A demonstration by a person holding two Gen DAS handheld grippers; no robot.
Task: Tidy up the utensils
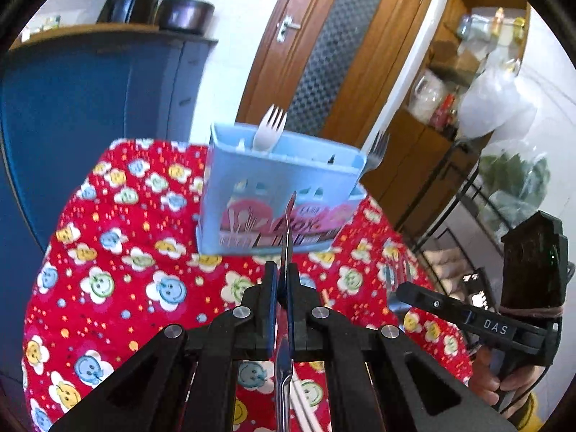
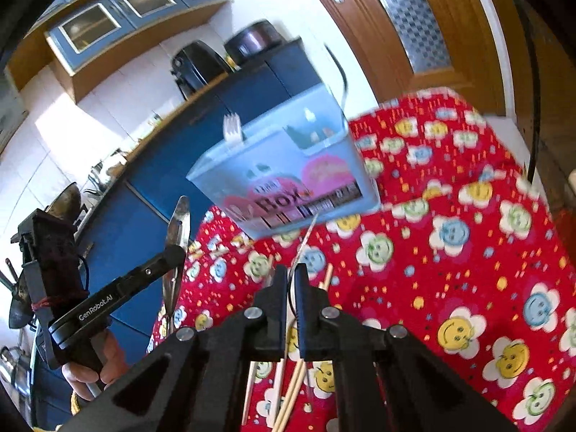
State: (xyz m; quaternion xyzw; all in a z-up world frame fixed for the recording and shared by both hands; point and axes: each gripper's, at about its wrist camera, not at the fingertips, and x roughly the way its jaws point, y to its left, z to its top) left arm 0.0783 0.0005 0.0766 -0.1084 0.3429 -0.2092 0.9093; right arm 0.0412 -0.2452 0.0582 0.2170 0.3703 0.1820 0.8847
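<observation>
- Table under a red smiley-flower cloth; it carries everything.
- Caddy, pale blue with a pink label, stands near the table's far edge, ahead of both my tongs. In the right view it is blurred.
- White fork stands tines-up in the caddy's left part; metal fork pokes up past its right end.
- My left tongs: jaws closed on a knife, seen edge-on, blade pointing toward the caddy, handle running back under the jaws. Held above the cloth, apart from the caddy.
- My right tongs: jaws closed on a thin metal utensil. From the left view it is a fork, tines up, faint against the cloth. Clear of the caddy.
- Chopsticks lie on the cloth by the near edge, below my right tongs.
</observation>
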